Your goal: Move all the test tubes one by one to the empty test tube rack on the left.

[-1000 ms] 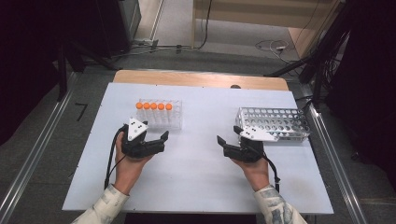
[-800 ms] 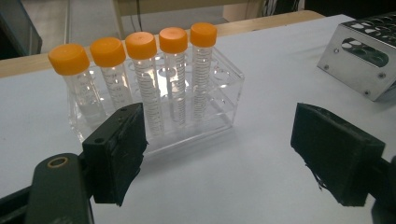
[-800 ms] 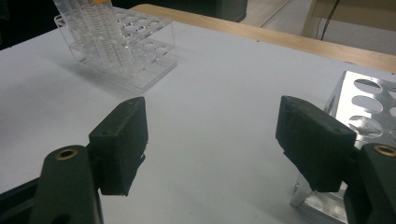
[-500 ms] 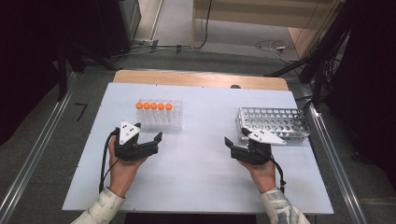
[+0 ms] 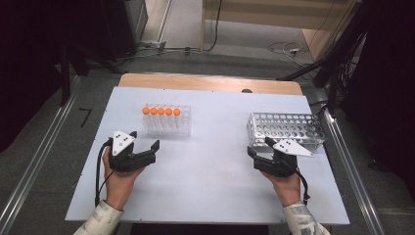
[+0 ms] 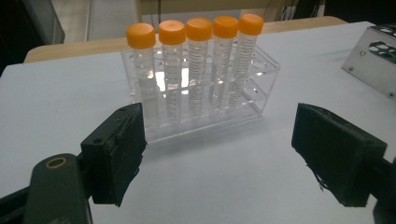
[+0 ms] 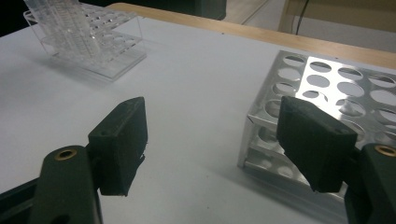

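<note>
Five orange-capped tubes (image 6: 196, 65) stand upright in a clear plastic rack (image 5: 167, 121) in the upper left of the high view, a single row running left to right across the bench (image 5: 210, 161), long axes vertical. The left hand-held gripper (image 5: 147, 149) sits just below and slightly left of that row, jaws spread wide with nothing between them; in the left gripper view the tubes rise straight ahead between the two black pads (image 6: 119, 156), near but not touching. The right hand-held gripper (image 5: 258, 149), likewise spread and empty, lies at the lower left corner of the perforated metal rack (image 5: 286, 129) at right, well apart from the tubes; in the right gripper view that rack's near corner (image 7: 299, 116) shows just beyond its right-hand jaw. The left hand (image 5: 117, 178) is plainly the nearer to the tubes, so a pick would likely fall to it, reaching up the frame. Compared with a second ago, both hands have drawn back toward the bottom edge of the high view, away from the racks, with both pairs of jaws as wide as before and the racks where they stood
</note>
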A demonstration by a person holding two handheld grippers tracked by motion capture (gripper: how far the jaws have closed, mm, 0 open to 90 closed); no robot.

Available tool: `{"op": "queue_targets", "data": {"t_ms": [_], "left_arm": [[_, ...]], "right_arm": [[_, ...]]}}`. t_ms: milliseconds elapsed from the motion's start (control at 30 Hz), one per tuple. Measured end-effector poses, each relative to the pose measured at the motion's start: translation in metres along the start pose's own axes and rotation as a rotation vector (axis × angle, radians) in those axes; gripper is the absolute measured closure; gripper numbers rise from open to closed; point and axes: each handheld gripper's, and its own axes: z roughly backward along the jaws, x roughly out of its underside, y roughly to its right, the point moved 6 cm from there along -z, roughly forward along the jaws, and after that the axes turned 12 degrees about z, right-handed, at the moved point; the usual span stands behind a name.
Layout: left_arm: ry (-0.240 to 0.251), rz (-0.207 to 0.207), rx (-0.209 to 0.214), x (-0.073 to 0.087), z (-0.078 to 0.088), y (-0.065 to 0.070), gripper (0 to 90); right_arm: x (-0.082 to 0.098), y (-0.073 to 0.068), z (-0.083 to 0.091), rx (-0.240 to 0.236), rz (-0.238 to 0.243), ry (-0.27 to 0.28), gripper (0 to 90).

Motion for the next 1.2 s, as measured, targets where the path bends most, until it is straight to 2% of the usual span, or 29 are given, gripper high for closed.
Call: {"op": "queue_targets", "data": {"t_ms": [400, 1033, 1200], "left_arm": [[0.005, 0.0, -0.044, 0.008, 0.009, -0.015, 18.2], [0.004, 0.012, -0.07, 0.015, 0.023, -0.031, 18.2], [-0.004, 0.014, -0.08, 0.018, 0.025, -0.035, 18.2]], "right_arm": [[0.022, 0.022, 0.021, 0.067, -0.014, -0.031, 23.3], [0.048, 0.045, 0.048, 0.137, -0.053, -0.058, 23.2], [0.056, 0.055, 0.057, 0.17, -0.067, -0.062, 22.7]]}}
